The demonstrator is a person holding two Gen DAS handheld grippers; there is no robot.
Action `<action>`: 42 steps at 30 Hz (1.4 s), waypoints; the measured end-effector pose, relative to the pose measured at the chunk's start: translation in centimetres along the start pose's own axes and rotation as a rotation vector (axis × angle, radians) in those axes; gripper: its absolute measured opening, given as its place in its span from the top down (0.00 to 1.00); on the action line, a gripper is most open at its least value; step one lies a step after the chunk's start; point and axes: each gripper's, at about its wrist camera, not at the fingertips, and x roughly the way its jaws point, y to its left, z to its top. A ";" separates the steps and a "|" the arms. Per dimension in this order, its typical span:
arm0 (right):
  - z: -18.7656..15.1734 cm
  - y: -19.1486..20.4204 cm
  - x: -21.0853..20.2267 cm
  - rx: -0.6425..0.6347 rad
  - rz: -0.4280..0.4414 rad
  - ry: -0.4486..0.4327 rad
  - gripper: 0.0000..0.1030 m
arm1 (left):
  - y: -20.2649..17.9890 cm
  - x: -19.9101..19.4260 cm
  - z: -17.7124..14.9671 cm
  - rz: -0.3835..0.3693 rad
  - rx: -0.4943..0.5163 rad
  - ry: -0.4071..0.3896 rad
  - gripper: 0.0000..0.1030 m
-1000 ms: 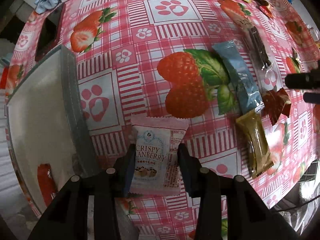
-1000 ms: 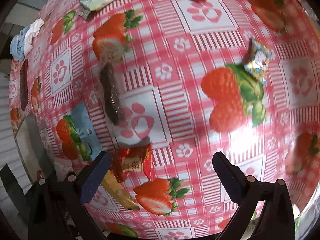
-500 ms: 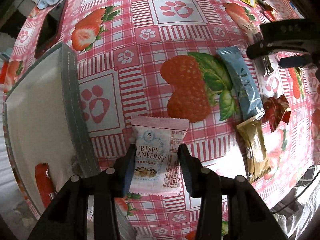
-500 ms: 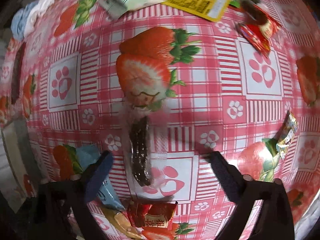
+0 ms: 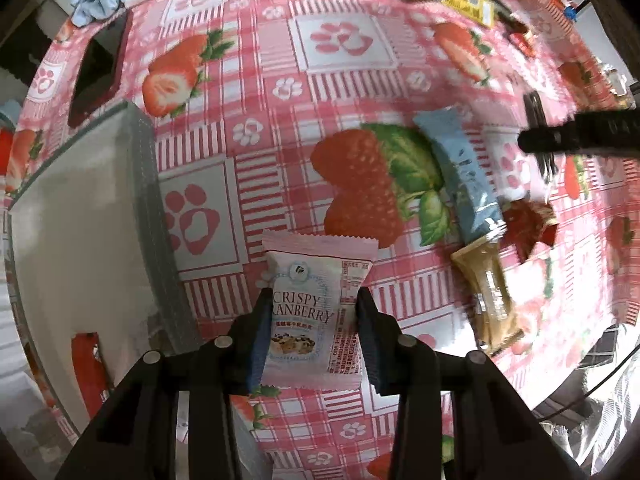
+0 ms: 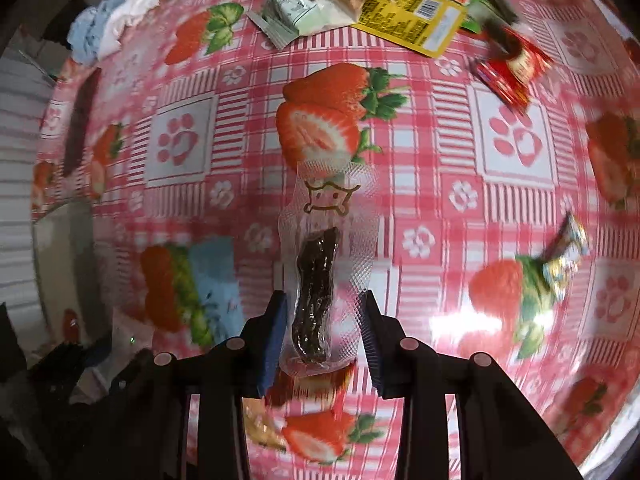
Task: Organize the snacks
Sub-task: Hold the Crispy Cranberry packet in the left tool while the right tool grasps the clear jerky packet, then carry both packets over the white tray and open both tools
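Right wrist view: motion blur smears the red wrapper (image 6: pixel 310 386) beneath the clear packet (image 6: pixel 326 264).

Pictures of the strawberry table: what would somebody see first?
First, the pink Crispy Cranberry packet, pinched in the left hand-held gripper low in the left view, beside the grey bin. Then the clear packet with a dark snack strip, between the fingers of the right hand-held gripper. Under everything lies the loud red strawberry tablecloth.
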 end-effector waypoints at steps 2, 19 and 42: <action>-0.6 -0.1 -0.9 0.017 0.026 -0.005 0.63 | 0.1 -1.0 0.1 -0.013 -0.006 -0.016 0.58; -7.6 3.7 -1.7 -0.088 0.117 0.021 0.63 | 6.6 -6.2 -2.7 -0.007 -0.164 -0.134 0.58; -6.8 24.3 2.2 -0.420 0.201 0.121 0.63 | 19.5 -4.9 -7.3 0.085 -0.440 -0.096 0.58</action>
